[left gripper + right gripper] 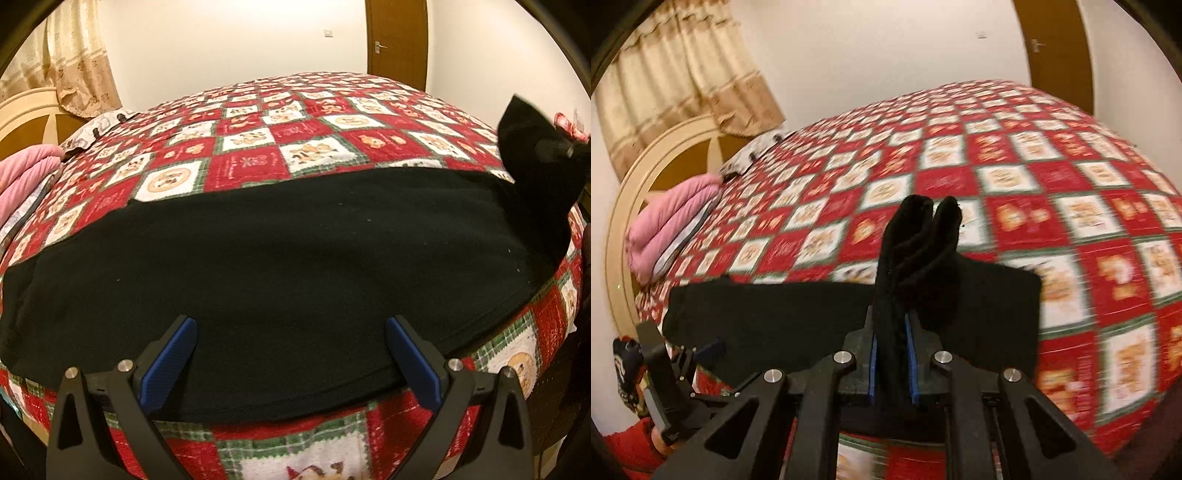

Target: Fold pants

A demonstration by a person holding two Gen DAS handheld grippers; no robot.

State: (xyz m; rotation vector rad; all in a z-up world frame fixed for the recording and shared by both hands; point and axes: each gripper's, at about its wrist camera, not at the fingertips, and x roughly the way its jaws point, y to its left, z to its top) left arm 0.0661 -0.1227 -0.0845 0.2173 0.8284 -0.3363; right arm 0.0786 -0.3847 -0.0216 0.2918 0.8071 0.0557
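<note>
Right tongs (891,325) pinch black pants (812,317) — lifted; left tongs (290,325) gape, empty.

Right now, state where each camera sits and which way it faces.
Left wrist: on the left gripper, jaws open, angled down over the black pants toward the door.
Right wrist: on the right gripper, shut on a lifted pants end, facing the curtain; a red sleeve shows.
Shared: pants, quilt, pink bedding, door.

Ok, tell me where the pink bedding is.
The pink bedding lies folded at the bed's left edge in both wrist views, against the cream headboard, beyond the black pants.
</note>
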